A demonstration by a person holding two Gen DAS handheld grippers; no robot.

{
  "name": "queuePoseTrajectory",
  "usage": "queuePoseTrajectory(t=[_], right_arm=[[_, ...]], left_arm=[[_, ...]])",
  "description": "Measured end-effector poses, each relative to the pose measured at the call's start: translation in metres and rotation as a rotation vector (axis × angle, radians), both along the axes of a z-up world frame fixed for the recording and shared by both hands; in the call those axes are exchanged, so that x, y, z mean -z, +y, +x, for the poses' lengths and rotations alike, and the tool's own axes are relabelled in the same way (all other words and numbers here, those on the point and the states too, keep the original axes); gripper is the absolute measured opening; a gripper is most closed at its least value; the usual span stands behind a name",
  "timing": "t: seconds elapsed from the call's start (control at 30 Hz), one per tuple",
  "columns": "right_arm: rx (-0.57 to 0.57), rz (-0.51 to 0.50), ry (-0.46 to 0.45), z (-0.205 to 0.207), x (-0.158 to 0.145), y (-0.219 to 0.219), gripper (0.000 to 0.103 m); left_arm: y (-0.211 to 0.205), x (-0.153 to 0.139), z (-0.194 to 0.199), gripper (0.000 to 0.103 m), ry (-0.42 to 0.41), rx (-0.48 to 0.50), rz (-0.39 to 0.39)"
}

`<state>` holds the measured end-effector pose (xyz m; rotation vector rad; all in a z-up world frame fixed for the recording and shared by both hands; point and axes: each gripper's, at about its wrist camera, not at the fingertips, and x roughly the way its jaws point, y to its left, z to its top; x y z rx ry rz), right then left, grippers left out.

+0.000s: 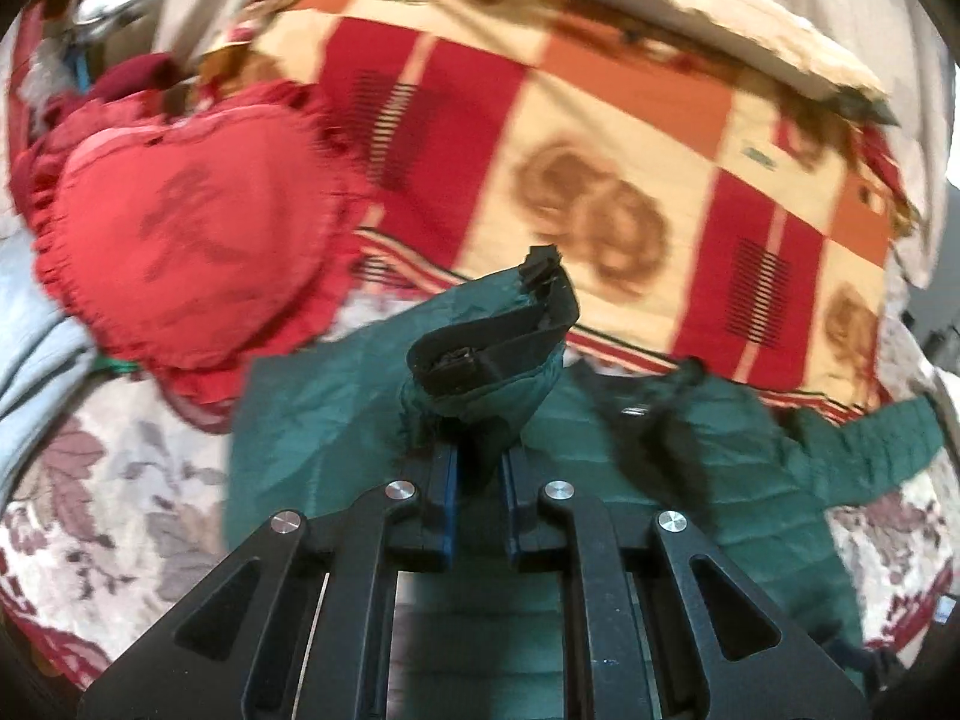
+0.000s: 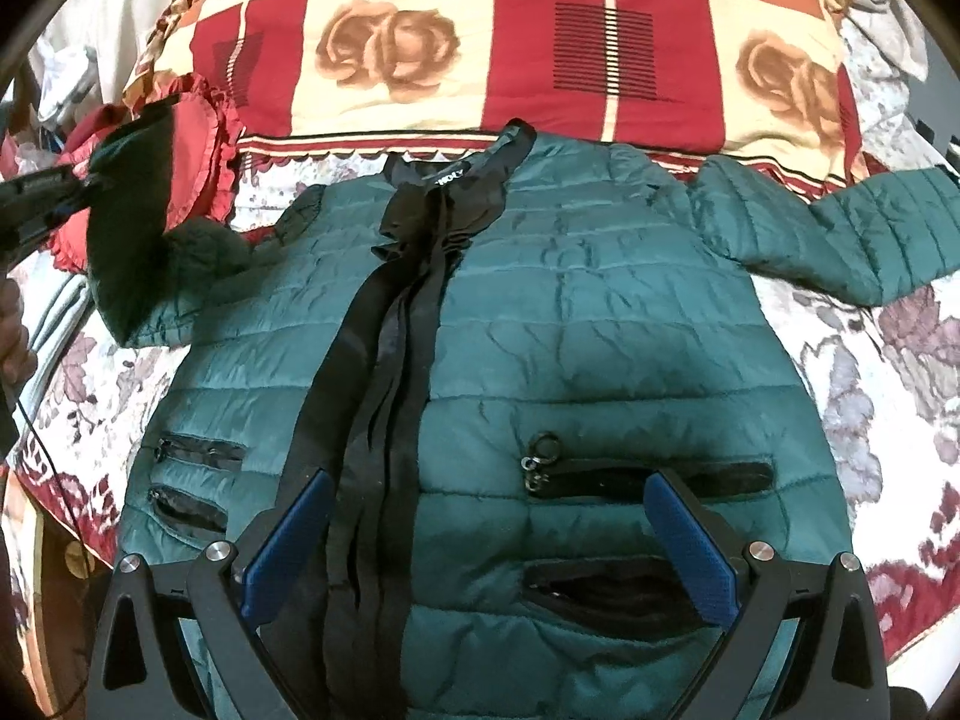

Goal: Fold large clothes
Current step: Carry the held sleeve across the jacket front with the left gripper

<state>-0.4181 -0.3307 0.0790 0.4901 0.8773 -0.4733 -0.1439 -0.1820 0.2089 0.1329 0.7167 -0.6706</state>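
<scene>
In the right wrist view, at nine o'clock, the left gripper [image 2: 78, 186] pinches the cuff end of the left sleeve [image 2: 129, 228] and holds it lifted off the floral bedspread [image 2: 900, 360], with a hand [image 2: 15, 330] just below it. The green puffer jacket [image 2: 600, 330] lies front-up across the middle of the bed, collar toward twelve o'clock, its black zipper placket [image 2: 384, 360] running down the centre. At two o'clock the other sleeve [image 2: 840, 228] lies flat, stretched outward. At six o'clock the right gripper [image 2: 489, 540] hovers over the lower chest with its jaws spread wide and nothing between them.

The step in hand looks like folding the left sleeve over the chest. To do it well, I would carry the cuff across toward the placket, keep the sleeve flat and untwisted, and let go only once it rests on the jacket body; the free gripper could pin the body so it does not slide.

The left wrist view shows what the other cannot: the left gripper's blue pads [image 1: 447, 474] closed tight on green fabric, the black-edged cuff [image 1: 498, 324] standing up beyond them, and a red heart-shaped pillow [image 1: 180, 228] at ten o'clock. Only the right wrist view shows the whole jacket, its pockets and the far sleeve.
</scene>
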Motion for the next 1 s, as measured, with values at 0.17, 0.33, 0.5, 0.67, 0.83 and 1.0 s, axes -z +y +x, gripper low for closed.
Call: queuePoseTrajectory(t=[0.17,0.33,0.5,0.67,0.83,1.0], right_arm=[[0.009,0.017,-0.008,-0.009,0.002,-0.005,0.102],[0.017,0.037,-0.013,-0.02,0.005,-0.01,0.102],[0.029,0.059,-0.006,-0.028,0.012,-0.015,0.102],[0.038,0.09,-0.003,-0.032,0.019,-0.022,0.102],[0.042,0.109,-0.008,-0.036,0.021,-0.026,0.102],[0.052,0.135,-0.005,-0.037,0.024,-0.028,0.102]], left_arm=[[-0.048,0.004,-0.034,0.01,0.013,0.09,0.002],[-0.092,0.018,-0.063,0.01,0.046,0.168,0.013],[-0.136,0.04,-0.083,0.01,0.112,0.231,0.03],[-0.17,0.063,-0.1,0.01,0.138,0.283,0.065],[-0.186,0.086,-0.107,0.01,0.165,0.319,0.085],[-0.189,0.099,-0.106,0.011,0.194,0.348,0.081]])
